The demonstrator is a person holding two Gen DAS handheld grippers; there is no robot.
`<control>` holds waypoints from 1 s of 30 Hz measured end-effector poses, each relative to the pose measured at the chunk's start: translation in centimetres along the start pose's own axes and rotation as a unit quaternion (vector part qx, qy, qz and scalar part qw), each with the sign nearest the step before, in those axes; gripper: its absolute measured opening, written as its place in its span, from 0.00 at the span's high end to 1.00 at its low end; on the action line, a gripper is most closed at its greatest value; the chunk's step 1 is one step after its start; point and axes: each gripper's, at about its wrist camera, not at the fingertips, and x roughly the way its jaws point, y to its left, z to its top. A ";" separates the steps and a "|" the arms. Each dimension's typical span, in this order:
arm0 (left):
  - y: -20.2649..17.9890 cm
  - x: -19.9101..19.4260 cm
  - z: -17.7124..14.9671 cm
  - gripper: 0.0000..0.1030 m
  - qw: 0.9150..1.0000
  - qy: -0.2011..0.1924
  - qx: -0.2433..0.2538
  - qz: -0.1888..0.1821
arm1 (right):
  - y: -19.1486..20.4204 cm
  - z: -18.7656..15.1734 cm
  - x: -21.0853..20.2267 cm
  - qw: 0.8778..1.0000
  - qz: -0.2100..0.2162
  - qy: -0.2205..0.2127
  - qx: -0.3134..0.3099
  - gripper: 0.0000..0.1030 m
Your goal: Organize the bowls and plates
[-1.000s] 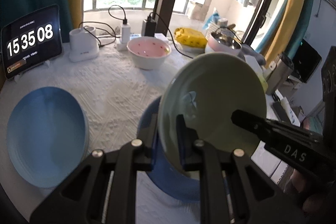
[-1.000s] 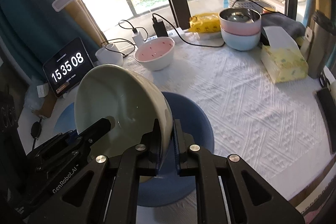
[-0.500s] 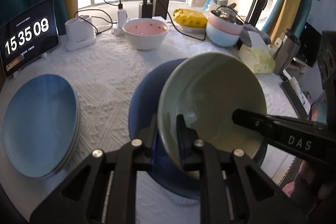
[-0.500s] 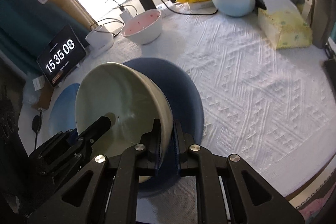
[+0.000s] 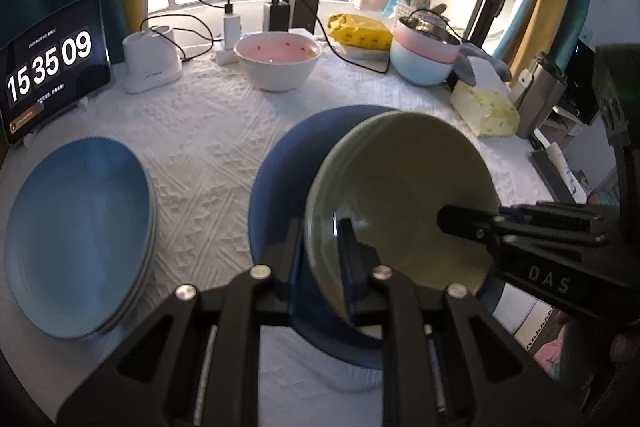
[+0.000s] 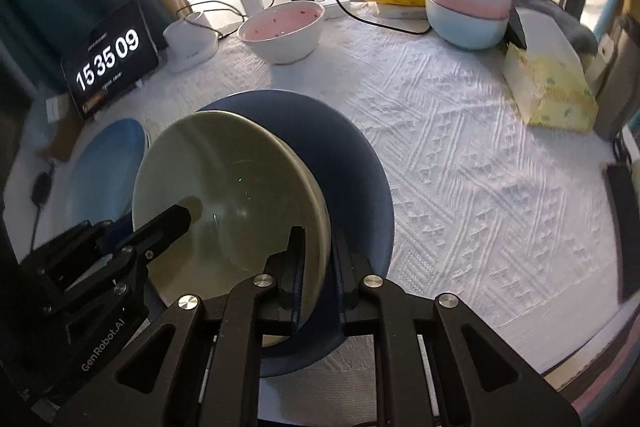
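A pale green bowl (image 5: 404, 195) (image 6: 224, 203) hangs tilted just above a dark blue plate (image 5: 288, 163) (image 6: 352, 179) on the white tablecloth. My left gripper (image 5: 320, 239) is shut on the bowl's left rim. My right gripper (image 6: 318, 247) is shut on the opposite rim, and it shows at the right of the left wrist view as a black finger (image 5: 472, 223) reaching into the bowl. A stack of light blue plates (image 5: 76, 235) (image 6: 108, 163) lies to the left.
At the back stand a white bowl with a pink inside (image 5: 277, 61) (image 6: 284, 29), stacked pink and light blue bowls (image 5: 424, 55) (image 6: 468, 11), a clock tablet (image 5: 48, 67), a white charger (image 5: 150, 61) with cables, a yellow packet (image 5: 360, 33) and a tissue box (image 6: 548, 91).
Both grippers have lowered the green bowl toward the dark blue plate and tipped it flatter. The clock went from 15:35:08 to 15:35:09.
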 end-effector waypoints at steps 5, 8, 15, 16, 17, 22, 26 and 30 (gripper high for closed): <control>0.5 -0.2 0.1 0.83 1.000 0.006 -0.009 -0.013 | -0.2 0.5 0.2 1.000 0.005 0.004 -0.002 0.87; 0.8 -0.7 0.2 0.83 1.000 0.001 -0.011 -0.014 | -0.2 0.7 0.3 1.000 0.009 0.006 -0.002 0.87; 2.0 -1.3 1.0 0.82 1.000 -0.018 -0.021 -0.007 | -0.5 1.5 -0.2 1.000 0.016 -0.009 0.003 0.75; 2.0 -1.3 1.0 0.82 1.000 -0.019 -0.021 -0.005 | -0.4 1.6 -0.2 1.000 0.011 -0.010 0.001 0.74; 2.0 -1.3 1.1 0.82 1.000 -0.019 -0.021 -0.005 | -0.4 1.7 -0.2 1.000 0.009 -0.011 0.000 0.74; 2.3 -1.4 1.6 0.82 0.999 -0.023 -0.025 -0.001 | -0.5 1.8 -0.3 1.000 0.009 -0.011 0.001 0.73; 2.8 -1.4 2.1 0.82 0.999 -0.023 -0.031 0.002 | -0.4 1.9 -0.5 1.000 0.008 -0.014 -0.003 0.73; 3.0 -1.8 2.7 0.82 0.999 -0.031 -0.036 0.009 | -0.3 2.2 -1.0 1.000 0.013 -0.025 -0.005 0.72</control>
